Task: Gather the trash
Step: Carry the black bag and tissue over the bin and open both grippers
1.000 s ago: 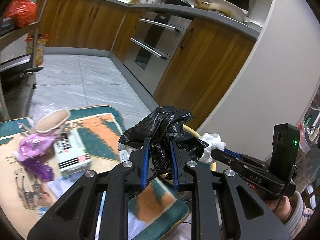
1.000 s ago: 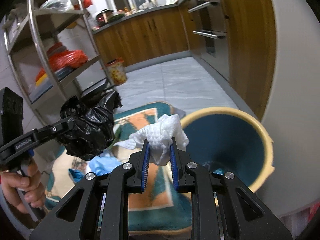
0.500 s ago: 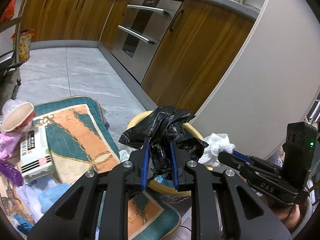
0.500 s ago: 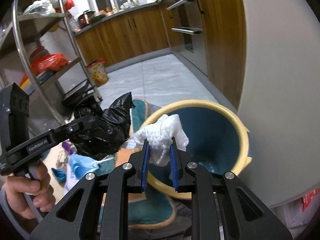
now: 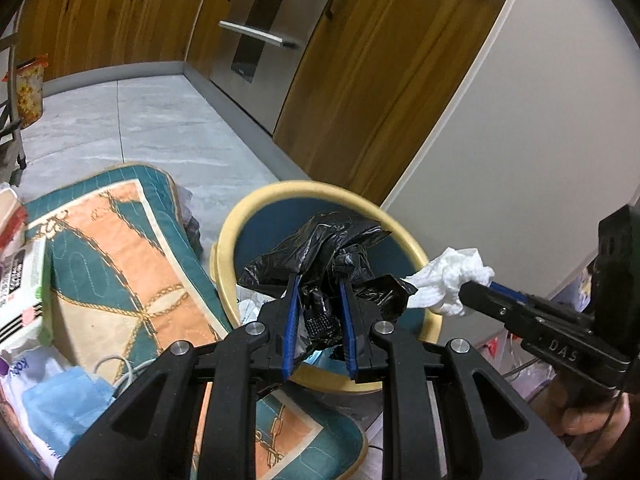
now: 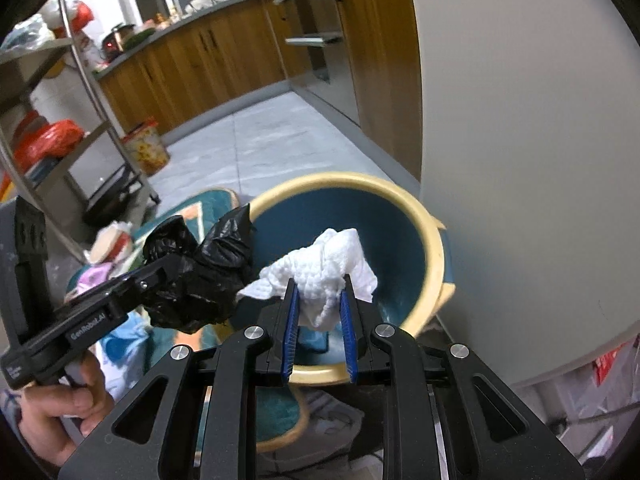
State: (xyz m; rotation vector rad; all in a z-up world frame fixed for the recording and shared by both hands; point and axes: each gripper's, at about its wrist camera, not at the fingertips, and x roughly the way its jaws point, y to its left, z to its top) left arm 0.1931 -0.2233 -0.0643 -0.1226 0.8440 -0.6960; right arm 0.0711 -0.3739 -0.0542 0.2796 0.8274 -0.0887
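Kitchen floor: over the bin (image 5: 256, 200) our left hand-held gripper (image 5: 318, 286) pinches the light, crinkly black bag (image 5: 320, 244) mid-bunch, the right hand-held gripper (image 6: 318, 286) clamps the soft tissue wad (image 6: 328, 260).

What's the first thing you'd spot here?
The big round bin with a yellow rim and blue inside, standing on the floor by the white wall. Over it, the left gripper pinches a crumpled black plastic bag, and the right gripper pinches a crumpled white paper towel.

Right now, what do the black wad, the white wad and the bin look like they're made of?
Black wad: thin plastic film, likely a bag; glossy sharp creases.
White wad: paper towel or tissue; matte, quilted dimples.
Bin: probably moulded plastic; smooth cream rim, teal inside with a slight sheen.
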